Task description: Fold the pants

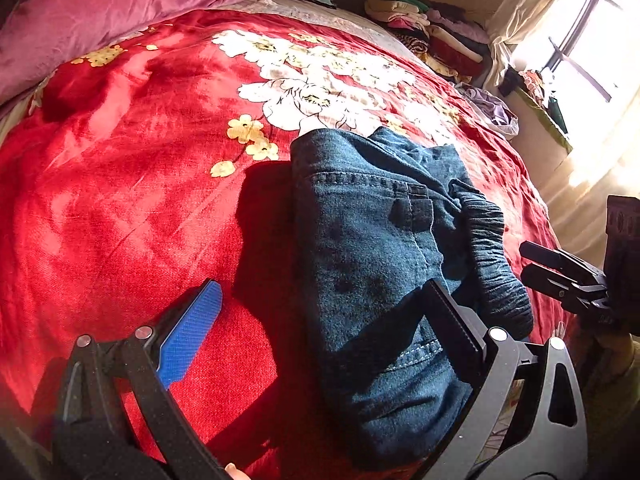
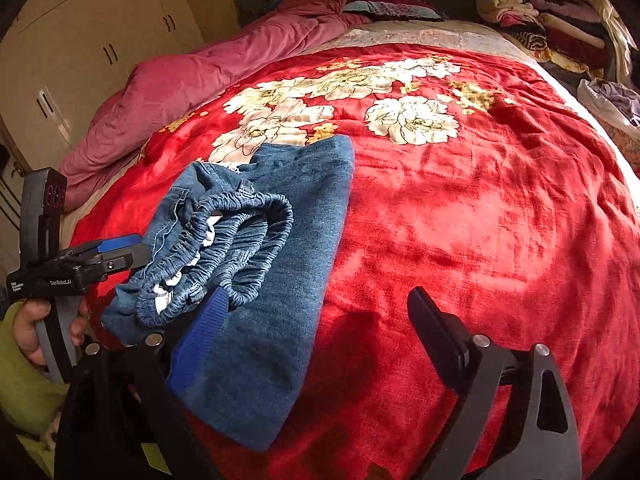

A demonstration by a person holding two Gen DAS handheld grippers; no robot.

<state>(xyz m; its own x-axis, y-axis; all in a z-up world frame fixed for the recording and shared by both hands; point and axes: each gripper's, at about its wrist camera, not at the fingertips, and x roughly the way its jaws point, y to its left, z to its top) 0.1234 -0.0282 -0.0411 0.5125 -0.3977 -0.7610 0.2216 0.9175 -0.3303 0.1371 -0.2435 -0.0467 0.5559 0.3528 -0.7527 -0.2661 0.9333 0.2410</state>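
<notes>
While both sets of jaws are standing wide apart and gripping nothing, the left gripper (image 1: 320,320) is hovering low over the folded pants (image 1: 384,264), its blue-padded finger (image 1: 192,332) sitting over bare blanket and its black finger (image 1: 452,320) lying over the denim near the waistband (image 1: 496,260). Seen from the right wrist camera, the left gripper (image 2: 120,252) is reaching in from the side, its tip just beside the gathered elastic waistband (image 2: 224,256); whether it is touching the cloth I cannot tell. The right gripper (image 2: 320,340) is hanging above the bed too, its blue finger (image 2: 200,344) crossing over the near part of the pants (image 2: 280,280) and its black finger (image 2: 436,328) lying over open blanket, well to the side of the denim. From the left wrist camera the right gripper (image 1: 560,276) is showing at the frame's edge, close to the waistband.

The pants are lying as a folded blue denim bundle on the red flowered blanket (image 1: 120,200), toward the near edge of the bed, with the bunched waistband resting on top. A pink quilt (image 2: 200,80) is heaped along the far side of the bed, and a stack of folded clothes (image 1: 432,28) is sitting beyond the blanket near the bright window (image 1: 592,48). Pale cupboard doors (image 2: 100,40) are showing behind the quilt.
</notes>
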